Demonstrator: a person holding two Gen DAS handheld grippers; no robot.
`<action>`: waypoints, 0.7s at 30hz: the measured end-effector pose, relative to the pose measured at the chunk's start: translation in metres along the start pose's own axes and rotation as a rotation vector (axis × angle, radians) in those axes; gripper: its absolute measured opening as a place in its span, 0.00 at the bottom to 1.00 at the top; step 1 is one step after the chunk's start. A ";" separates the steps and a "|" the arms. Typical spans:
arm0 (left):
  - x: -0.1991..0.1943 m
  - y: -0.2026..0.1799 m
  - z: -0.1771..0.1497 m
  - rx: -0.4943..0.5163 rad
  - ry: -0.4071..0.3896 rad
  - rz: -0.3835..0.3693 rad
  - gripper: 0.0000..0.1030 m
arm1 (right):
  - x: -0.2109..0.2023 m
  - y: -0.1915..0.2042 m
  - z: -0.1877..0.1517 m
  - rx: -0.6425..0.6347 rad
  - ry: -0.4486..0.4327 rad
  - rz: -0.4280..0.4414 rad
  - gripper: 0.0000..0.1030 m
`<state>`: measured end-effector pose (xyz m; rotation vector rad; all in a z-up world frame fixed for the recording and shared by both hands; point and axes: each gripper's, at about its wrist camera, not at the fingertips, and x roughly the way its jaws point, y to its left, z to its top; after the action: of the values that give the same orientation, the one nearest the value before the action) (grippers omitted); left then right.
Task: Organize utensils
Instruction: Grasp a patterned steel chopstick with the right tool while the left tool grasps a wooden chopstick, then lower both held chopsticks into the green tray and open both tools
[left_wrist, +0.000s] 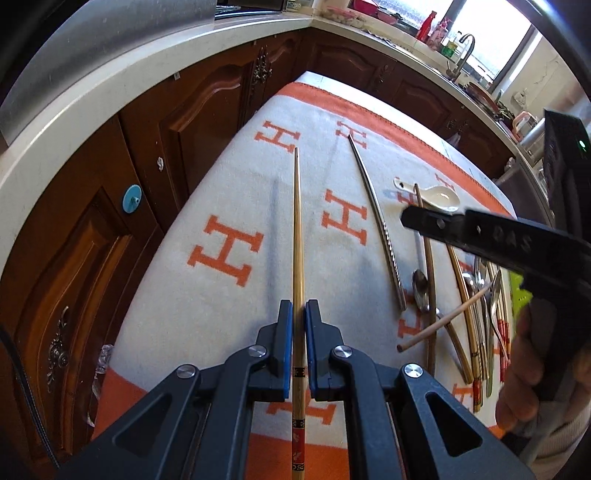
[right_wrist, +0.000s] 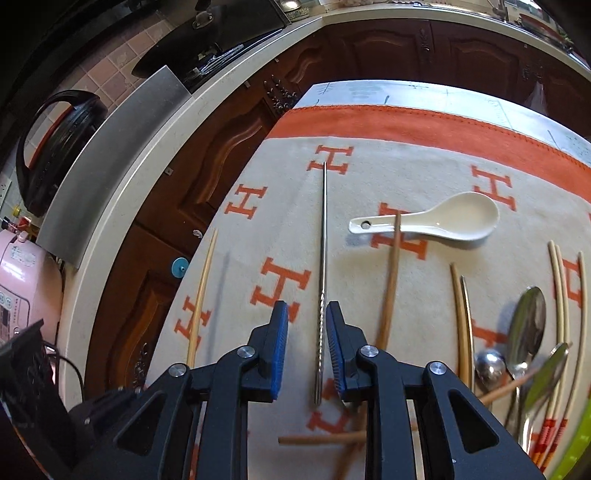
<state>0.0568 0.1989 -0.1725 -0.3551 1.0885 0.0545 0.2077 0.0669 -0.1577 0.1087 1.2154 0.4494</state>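
My left gripper (left_wrist: 298, 306) has its blue pads close on either side of a bamboo chopstick (left_wrist: 297, 229) with a red patterned end; the chopstick lies lengthwise on the blanket. My right gripper (right_wrist: 306, 314) is open, its pads either side of a metal chopstick (right_wrist: 324, 236) lying on the blanket, without touching it. The metal chopstick also shows in the left wrist view (left_wrist: 376, 218). A white ceramic spoon (right_wrist: 443, 219) lies across a brown chopstick (right_wrist: 391, 280). A pile of metal spoons (right_wrist: 524, 332) and pale chopsticks (right_wrist: 557, 280) sits at the right.
A white blanket with orange H letters and an orange border (right_wrist: 406, 122) covers the table. Dark wooden cabinets (left_wrist: 192, 122) under a pale counter (left_wrist: 92, 92) run close along the left and far sides. Loose wooden sticks (right_wrist: 325, 438) lie near the front.
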 end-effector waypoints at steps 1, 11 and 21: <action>0.000 0.003 -0.003 0.000 0.006 -0.006 0.04 | 0.004 0.002 0.002 -0.009 -0.006 -0.008 0.32; 0.002 0.019 -0.011 -0.022 0.034 -0.012 0.04 | 0.038 0.020 0.005 -0.148 -0.032 -0.171 0.33; 0.003 0.021 -0.009 -0.030 0.041 -0.023 0.04 | 0.055 0.039 -0.009 -0.264 -0.056 -0.282 0.08</action>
<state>0.0458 0.2160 -0.1839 -0.3972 1.1248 0.0439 0.2039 0.1227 -0.1969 -0.2713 1.0860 0.3532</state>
